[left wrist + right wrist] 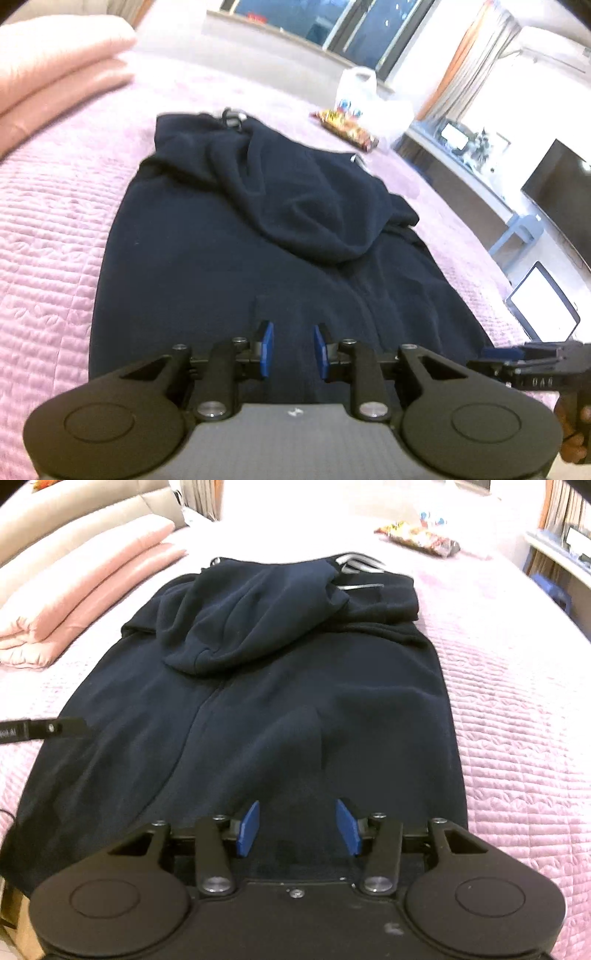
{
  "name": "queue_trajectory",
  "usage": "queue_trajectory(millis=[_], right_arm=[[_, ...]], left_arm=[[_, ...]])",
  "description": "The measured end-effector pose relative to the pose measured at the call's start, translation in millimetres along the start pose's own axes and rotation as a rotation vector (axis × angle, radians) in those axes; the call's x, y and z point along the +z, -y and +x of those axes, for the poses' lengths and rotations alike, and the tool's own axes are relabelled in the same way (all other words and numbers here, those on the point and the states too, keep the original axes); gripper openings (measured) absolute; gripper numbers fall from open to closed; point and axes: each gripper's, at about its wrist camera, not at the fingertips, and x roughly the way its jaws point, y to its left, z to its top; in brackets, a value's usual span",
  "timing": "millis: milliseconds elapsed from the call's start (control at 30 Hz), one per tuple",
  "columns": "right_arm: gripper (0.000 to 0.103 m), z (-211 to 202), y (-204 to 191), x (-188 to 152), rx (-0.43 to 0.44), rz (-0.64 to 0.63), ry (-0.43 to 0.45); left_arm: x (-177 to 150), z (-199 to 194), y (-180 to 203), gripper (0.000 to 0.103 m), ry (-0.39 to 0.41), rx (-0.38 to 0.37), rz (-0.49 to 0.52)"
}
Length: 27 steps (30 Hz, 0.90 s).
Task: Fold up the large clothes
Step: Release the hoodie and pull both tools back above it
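1. The hoodie (258, 686) lies flat on the pink bedspread (517, 701), sides already turned in so it makes a long dark panel, with the hood (251, 616) slumped on top at the far end
2. The left gripper (293, 349) hangs above the near hem with its blue pads a narrow gap apart and nothing between them
3. The right gripper (297, 827) hangs above the same hem, jaws noticeably wider, also empty
4. Risk, as I judge it: the hood sits bunched and off-centre, so folding the hem up over it would likely leave a lump and a crooked bundle
5. Risk: the cloth is thick and layered; a narrow bite could take only the top layer, and the tucked sides would spill out on the lift
6. Risk: the two grippers stand close, the right one's tip (517, 356) just beside the left one, so they could knock together, or lift the hem unevenly
7. Risk: a snack packet (417, 537) and a plastic bag (369, 99) lie beyond the collar; a long fold or slide could push into them
8. Hard to see: the near hem is covered by the gripper bodies in both views, so I cannot tell how its edge lies
9. The sleeves are not visible, presumably tucked under; the pale bits by the collar (360, 565) are too blurred to name
10. The stacked pink bedding (92, 583) is cut off at the frame edge, and only part of a hand (572, 424) shows
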Motion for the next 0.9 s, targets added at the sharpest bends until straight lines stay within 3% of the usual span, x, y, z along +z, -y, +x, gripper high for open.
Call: queue_trajectory(millis=[67,167,233,300,400,467,567,667,700,733,767,800,833,900], right_arm=[[0.055,-8,-2,-17,0.014,-0.017,0.035],[0.056,-32,-6,-39,-0.026,-0.038,0.096],[0.067,-47,-6,-54,-0.083,-0.06,0.11],[0.071,-58,-6,-67,-0.119,-0.057,0.087],[0.072,-69,-9,-74,-0.065,-0.053,0.063],[0.075,-70,-14,-73,-0.049,-0.051,0.095],[0.076,-58,-22,-59,-0.057,0.003,0.113],[0.076,-29,-32,-45,-0.108,0.004,0.067],[0.07,-17,-36,-43,-0.168,-0.024,0.026],[0.053,-13,-38,-44,-0.194,-0.039,0.014],[0.042,-13,-37,-45,-0.194,-0.042,0.017],[0.014,-14,-35,-49,-0.186,-0.039,0.018],[0.0,-16,-32,-52,-0.18,-0.028,0.017],[0.0,-32,-17,-60,-0.169,0.041,0.052]], left_arm=[[-12,-12,5,0.028,0.04,0.021,0.0],[-31,-36,15,0.028,0.062,0.117,0.0],[-42,-55,24,0.03,0.034,0.232,-0.01],[-50,-70,28,0.033,-0.022,0.297,-0.03],[-60,-97,30,0.037,-0.065,0.321,-0.069],[-65,-112,35,0.043,-0.071,0.342,-0.069],[-70,-125,41,0.051,-0.055,0.41,-0.076],[-71,-132,39,0.051,-0.055,0.4,-0.125],[-71,-134,37,0.051,-0.058,0.404,-0.132],[-71,-137,37,0.051,-0.056,0.411,-0.132],[-72,-140,36,0.051,-0.052,0.419,-0.128],[-73,-143,36,0.051,-0.049,0.427,-0.128],[-74,-146,35,0.051,-0.046,0.434,-0.134],[-76,-149,31,0.051,-0.045,0.433,-0.154]])
